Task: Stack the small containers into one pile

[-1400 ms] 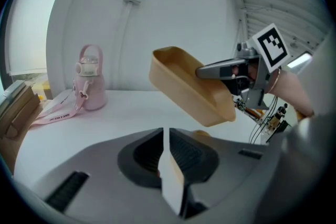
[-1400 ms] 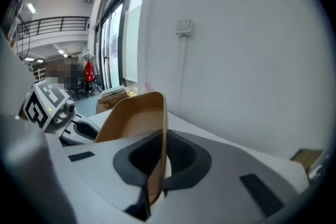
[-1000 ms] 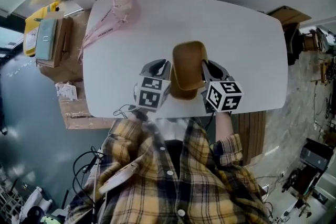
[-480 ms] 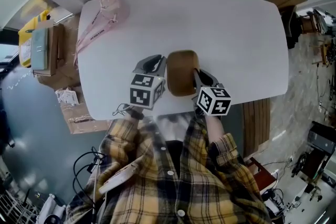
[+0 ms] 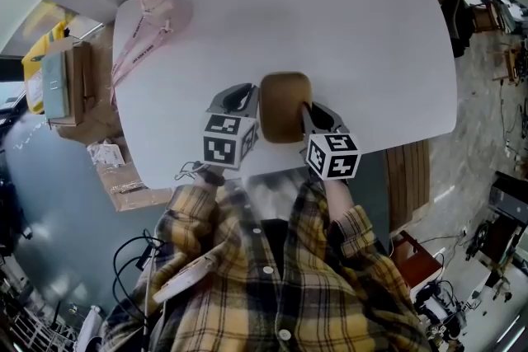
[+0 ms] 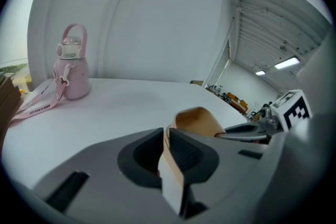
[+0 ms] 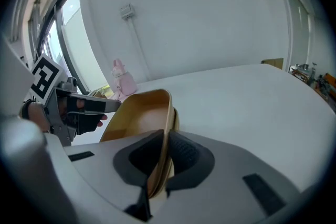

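Observation:
A brown paper container (image 5: 285, 105) sits between my two grippers near the table's front edge. My left gripper (image 5: 247, 99) is shut on its left wall; that thin brown wall (image 6: 169, 157) runs between the pads in the left gripper view. My right gripper (image 5: 307, 113) is shut on the right rim, and the golden-brown container (image 7: 140, 115) shows nested layers there. It fills the space ahead of the right jaws. In the right gripper view the left gripper (image 7: 79, 105) appears at the left, with a hand behind it.
A pink bottle (image 5: 162, 6) with a long strap (image 5: 136, 53) stands at the white table's (image 5: 355, 37) far left corner, also seen as a pink bottle (image 6: 71, 68). Cardboard boxes (image 5: 70, 74) sit off the table's left side.
The container and both grippers have shifted slightly toward me and settled lower; the container now looks flatter from above. Both grips stay the same.

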